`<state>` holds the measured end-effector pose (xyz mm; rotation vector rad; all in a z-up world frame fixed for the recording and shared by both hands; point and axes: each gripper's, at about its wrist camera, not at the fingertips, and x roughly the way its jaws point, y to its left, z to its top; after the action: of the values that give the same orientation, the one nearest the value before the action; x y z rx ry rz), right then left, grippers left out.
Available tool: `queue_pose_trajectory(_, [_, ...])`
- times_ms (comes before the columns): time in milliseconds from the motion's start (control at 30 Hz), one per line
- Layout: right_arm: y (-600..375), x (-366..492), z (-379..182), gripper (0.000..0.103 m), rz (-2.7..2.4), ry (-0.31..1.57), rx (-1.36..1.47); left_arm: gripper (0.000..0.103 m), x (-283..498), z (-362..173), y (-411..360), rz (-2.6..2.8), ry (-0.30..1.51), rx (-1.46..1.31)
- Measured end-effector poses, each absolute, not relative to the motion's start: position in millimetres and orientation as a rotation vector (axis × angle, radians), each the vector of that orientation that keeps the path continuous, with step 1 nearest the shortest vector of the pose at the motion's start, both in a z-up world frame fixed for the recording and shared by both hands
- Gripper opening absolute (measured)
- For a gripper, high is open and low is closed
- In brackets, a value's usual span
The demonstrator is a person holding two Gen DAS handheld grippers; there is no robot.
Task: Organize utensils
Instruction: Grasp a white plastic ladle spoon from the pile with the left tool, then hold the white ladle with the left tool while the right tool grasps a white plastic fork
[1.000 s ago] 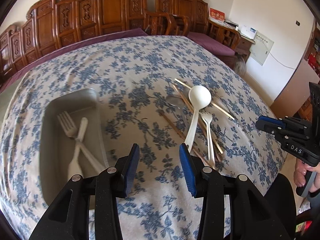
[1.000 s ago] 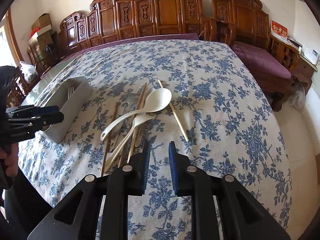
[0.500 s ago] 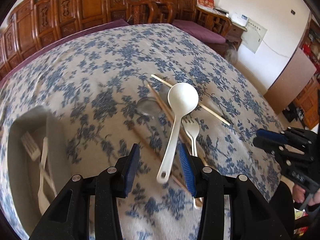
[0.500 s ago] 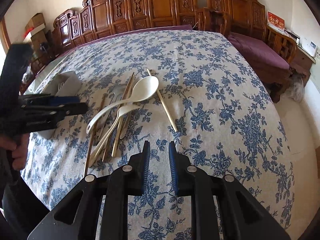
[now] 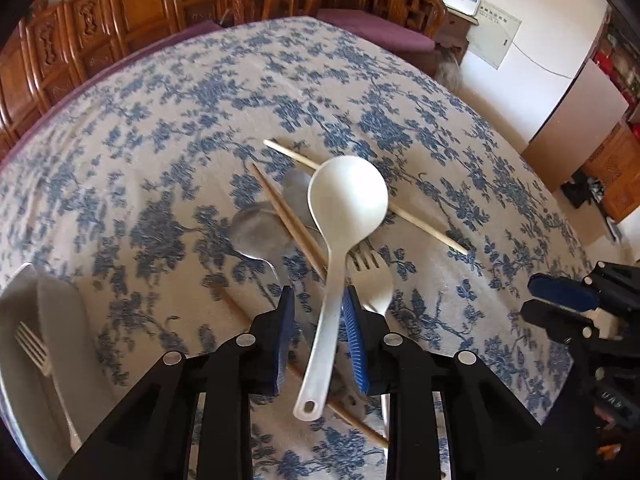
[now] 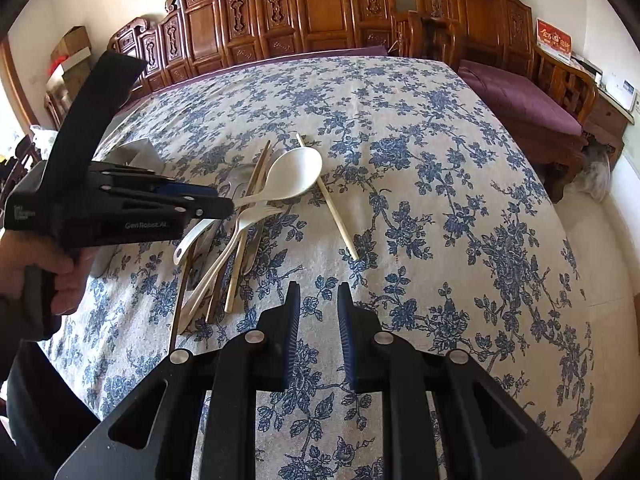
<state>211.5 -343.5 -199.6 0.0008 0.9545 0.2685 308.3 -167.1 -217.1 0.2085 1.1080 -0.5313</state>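
Because the pile is tangled, several slips are possible. At the far left of the left wrist view, the tray [image 5: 60, 320] is seen at the table [image 5: 160, 160] edge, with a white fork [image 5: 36, 356] already lying in it. Toward the middle, the left gripper [image 5: 316, 312] is held partly open around the handle of the white ladle [image 5: 344, 208]; its right pad appears to touch the handle while a gap is left at the other pad, so the ladle is judged not yet clamped. If the jaws are closed off-centre, the handle could be pushed aside or pivoted out. Under the ladle, wooden chopsticks [image 5: 288, 216] and a metal spoon [image 5: 260, 232] are crossed, and a second white fork [image 5: 370, 272] lies just beside the handle; any of these could be dragged or flicked when the ladle is lifted. A long chopstick [image 5: 424, 224] behind the bowl could be rolled toward the table edge. Further right, the right gripper [image 6: 318, 320] is held narrowly open and empty above the tablecloth [image 6: 440, 160], near the pile; a collision between the two grippers is possible if both are moved in.
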Motion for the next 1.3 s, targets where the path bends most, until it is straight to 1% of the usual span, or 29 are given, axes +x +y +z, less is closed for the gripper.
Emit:
queue_pose_trajectory(133, [-341,211,-201,0.021,0.271,0.956,-0.005,0.023,305,-221,-174,-0.542,1.125,0.243])
queue_pose_trajectory(167, [-340,211,-201,0.021,0.270,0.956,-0.008,0.020,305,-221,-175,-0.542,1.125,0.249])
queue_pose_trajectory(200, [-340,211,-201,0.021,0.270,0.957,-0.008,0.011,304,-221,-175,-0.537,1.120,0.253])
queue_pose_trajectory(233, [-339,210,-201,0.021,0.273,0.957,-0.009,0.009,303,-218,-174,-0.530,1.107,0.251])
queue_pose_trajectory(567, [-327,207,-199,0.021,0.283,0.940,-0.054,0.009,292,-180,-152,-0.513,0.999,0.163])
queue_pose_trajectory(700, [-325,207,-195,0.021,0.297,0.940,-0.013,0.009,278,-168,-142,-0.508,0.961,0.143])
queue_pose_trajectory(733, [-325,207,-192,0.021,0.308,0.933,-0.006,0.009,270,-160,-137,-0.489,0.928,0.140])
queue_pose_trajectory(1033, [-303,205,-171,0.021,0.354,0.877,-0.023,0.009,225,-119,-102,-0.478,0.845,0.071])
queue_pose_trajectory(1067, [-301,206,-171,0.024,0.353,0.877,-0.027,0.009,221,-116,-99,-0.475,0.838,0.069])
queue_pose_trajectory(1100, [-299,207,-172,0.034,0.355,0.879,-0.024,0.009,216,-113,-95,-0.474,0.832,0.066])
queue_pose_trajectory(1133, [-297,208,-173,0.037,0.356,0.879,-0.021,0.009,212,-110,-92,-0.472,0.825,0.063])
queue_pose_trajectory(1300, [-283,220,-188,0.038,0.347,0.907,-0.027,0.009,192,-97,-73,-0.455,0.786,0.032])
